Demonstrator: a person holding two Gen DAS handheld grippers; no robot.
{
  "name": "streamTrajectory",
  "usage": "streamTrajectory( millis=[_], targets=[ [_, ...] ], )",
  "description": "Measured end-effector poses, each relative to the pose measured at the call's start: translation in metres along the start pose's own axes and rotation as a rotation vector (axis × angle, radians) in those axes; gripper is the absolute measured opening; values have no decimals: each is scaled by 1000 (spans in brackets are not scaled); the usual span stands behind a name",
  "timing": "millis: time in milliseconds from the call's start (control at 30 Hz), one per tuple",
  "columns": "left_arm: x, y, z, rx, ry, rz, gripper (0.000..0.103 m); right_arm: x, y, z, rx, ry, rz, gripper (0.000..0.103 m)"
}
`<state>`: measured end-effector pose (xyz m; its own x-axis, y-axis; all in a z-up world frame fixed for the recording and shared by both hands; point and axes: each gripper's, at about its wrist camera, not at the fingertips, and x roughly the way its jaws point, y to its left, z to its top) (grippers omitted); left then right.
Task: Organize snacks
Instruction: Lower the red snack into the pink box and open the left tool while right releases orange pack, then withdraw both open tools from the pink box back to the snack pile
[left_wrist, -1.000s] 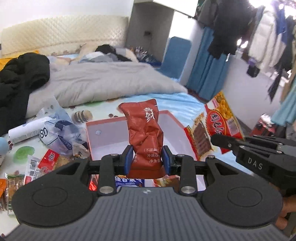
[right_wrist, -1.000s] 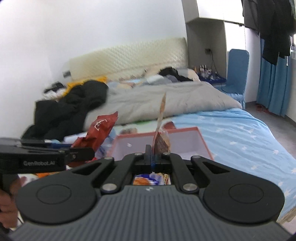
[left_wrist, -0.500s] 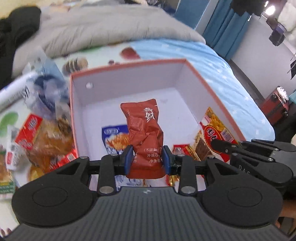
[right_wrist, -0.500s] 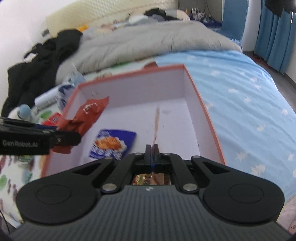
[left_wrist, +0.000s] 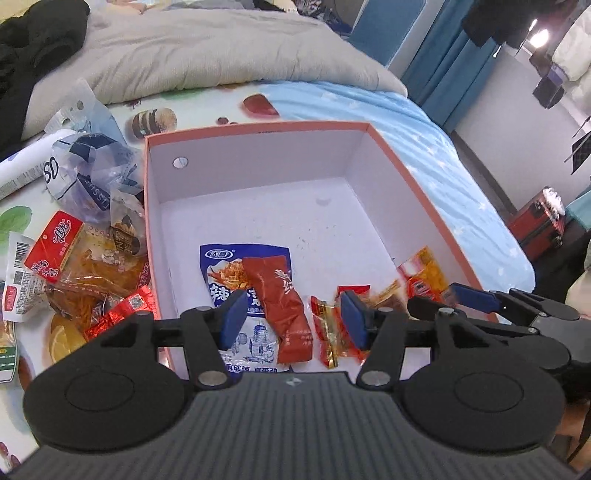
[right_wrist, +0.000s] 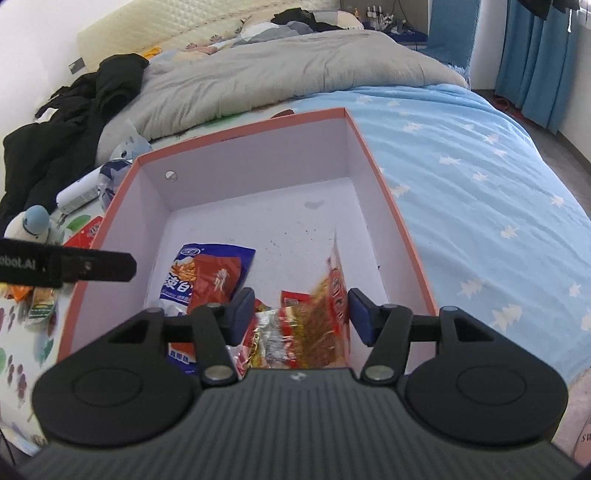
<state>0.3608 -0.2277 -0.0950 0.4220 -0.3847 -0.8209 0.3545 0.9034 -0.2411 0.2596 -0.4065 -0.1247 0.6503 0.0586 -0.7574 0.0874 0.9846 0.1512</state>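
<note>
Left tongs (left_wrist: 291, 319) just released, red packet (left_wrist: 282, 306) in box (left_wrist: 406, 177) below, right tongs (right_wrist: 301, 315) likewise (yellow-red packet (right_wrist: 328, 314) between)

Bed (right_wrist: 480, 177) with box (right_wrist: 402, 236), loose snacks (left_wrist: 88, 280), grey duvet (right_wrist: 288, 70).

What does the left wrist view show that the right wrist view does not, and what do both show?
Only the left wrist view: a heap of loose snack packets outside the box and a red case on the floor.
Only the right wrist view: a small plush toy and the quilted headboard.
Both: the pink-rimmed box, the blue packet with the red-brown packet lying on it, and the grey duvet.
</note>
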Motion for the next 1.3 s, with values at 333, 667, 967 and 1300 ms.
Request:
streamTrajectory(
  millis=[333, 667, 967, 1300],
  targets=[
    [-47, 4, -21, 25, -158, -30, 62, -44, -1, -12, 43, -160, 23, 88],
    [-85, 31, -56, -48, -269, -63, 62, -83, 24, -39, 32, -292, 89, 88],
    [-120, 35, -105, 9, -354, 0, 62, -111, 53, -68, -18, -386, 104, 88],
    [-150, 48, -166, -3, -379, 45, 62, -128, 80, -104, -44, -405, 147, 88]
  ],
)
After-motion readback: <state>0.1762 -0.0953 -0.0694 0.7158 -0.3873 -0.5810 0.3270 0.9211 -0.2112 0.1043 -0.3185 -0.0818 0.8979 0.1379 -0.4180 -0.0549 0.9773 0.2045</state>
